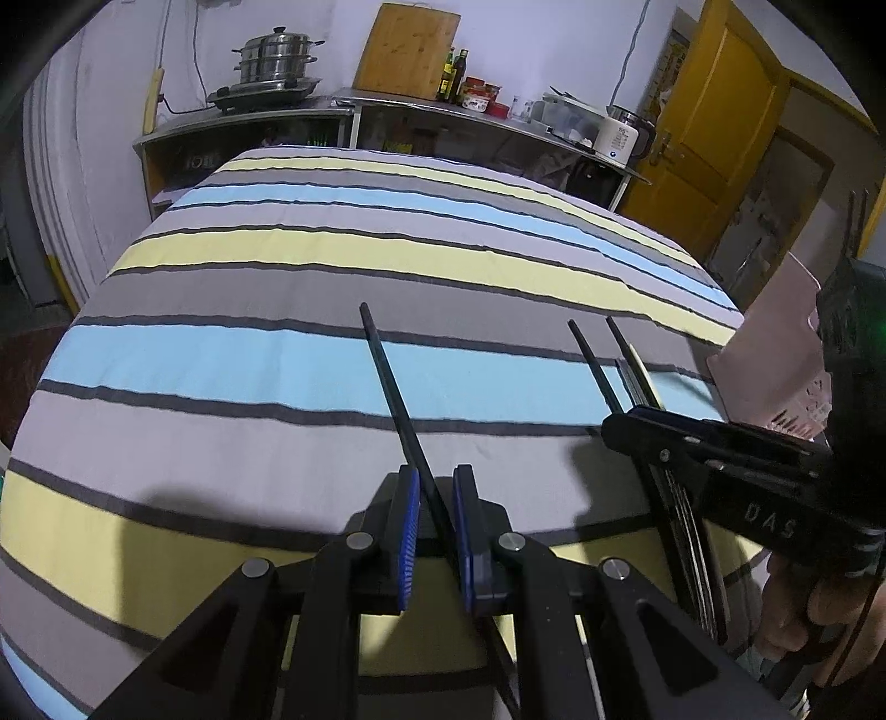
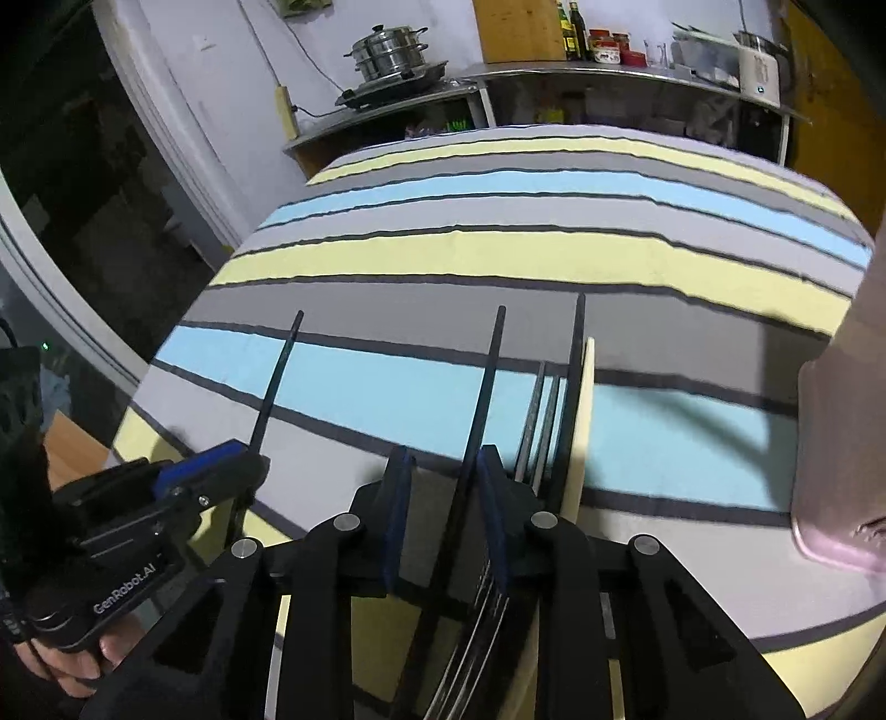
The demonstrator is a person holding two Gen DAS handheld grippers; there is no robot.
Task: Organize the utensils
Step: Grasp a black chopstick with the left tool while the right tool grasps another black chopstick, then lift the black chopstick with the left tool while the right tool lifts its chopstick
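My left gripper is shut on a black chopstick, which points away over the striped tablecloth. The right wrist view shows this gripper at the lower left with that chopstick. My right gripper is open, and a second black chopstick lies between its blue pads against the right-hand pad. Just right of it is a bunch of utensils: another black chopstick, grey metal sticks and a cream flat handle. Seen from the left wrist, the right gripper sits over this bunch.
A pink container stands at the table's right edge. Behind the table runs a steel counter with a steamer pot, a wooden board, bottles and a white kettle. A yellow door is at the far right.
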